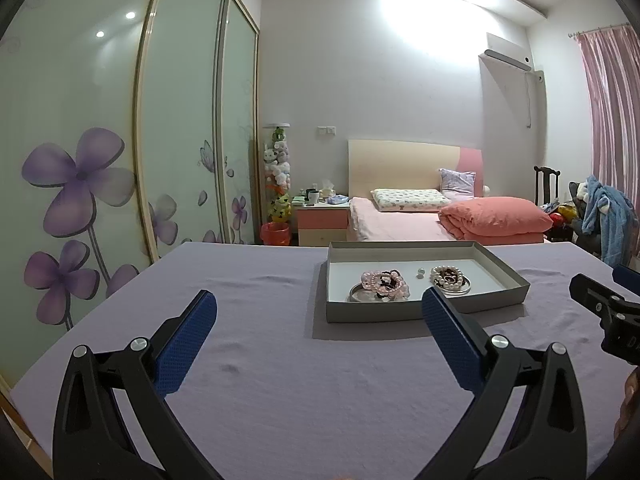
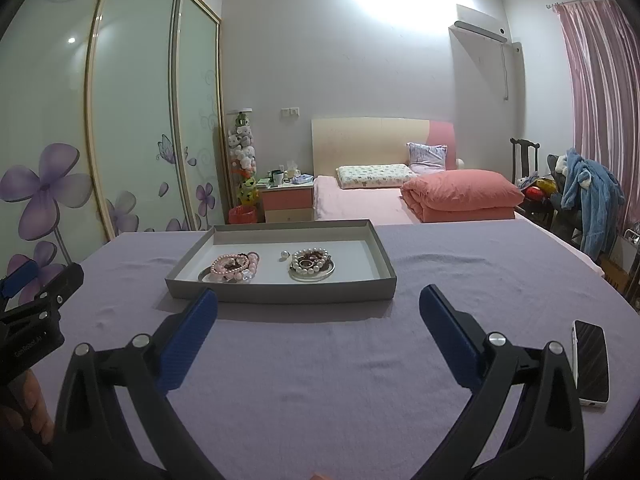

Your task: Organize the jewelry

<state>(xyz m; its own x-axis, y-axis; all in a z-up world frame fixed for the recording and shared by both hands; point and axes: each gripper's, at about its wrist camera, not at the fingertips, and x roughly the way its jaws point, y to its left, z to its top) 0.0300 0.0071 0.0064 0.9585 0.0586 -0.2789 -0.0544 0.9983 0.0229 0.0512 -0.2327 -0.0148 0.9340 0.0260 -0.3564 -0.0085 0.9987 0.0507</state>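
A shallow grey box tray [image 1: 420, 312] [image 2: 280, 294] rests on the purple cloth. Inside, pink bead bracelets [image 1: 384, 282] [image 2: 234, 266] lie on a round metal dish at the left, white pearl bracelets [image 1: 448, 276] [image 2: 312, 263] on another dish at the right, and a single pearl [image 1: 419, 274] [image 2: 284, 255] between them. My left gripper [image 1: 320, 312] is open, hovering in front of the tray with nothing between its fingers. My right gripper [image 2: 319, 308] is open too, just short of the tray's near wall, holding nothing.
A white-edged phone [image 2: 592, 364] lies on the cloth at the right. The purple-covered table [image 1: 260, 360] [image 2: 460, 280] stretches around the tray. Behind are a bed, a nightstand, a wardrobe with flower doors and a chair with clothes.
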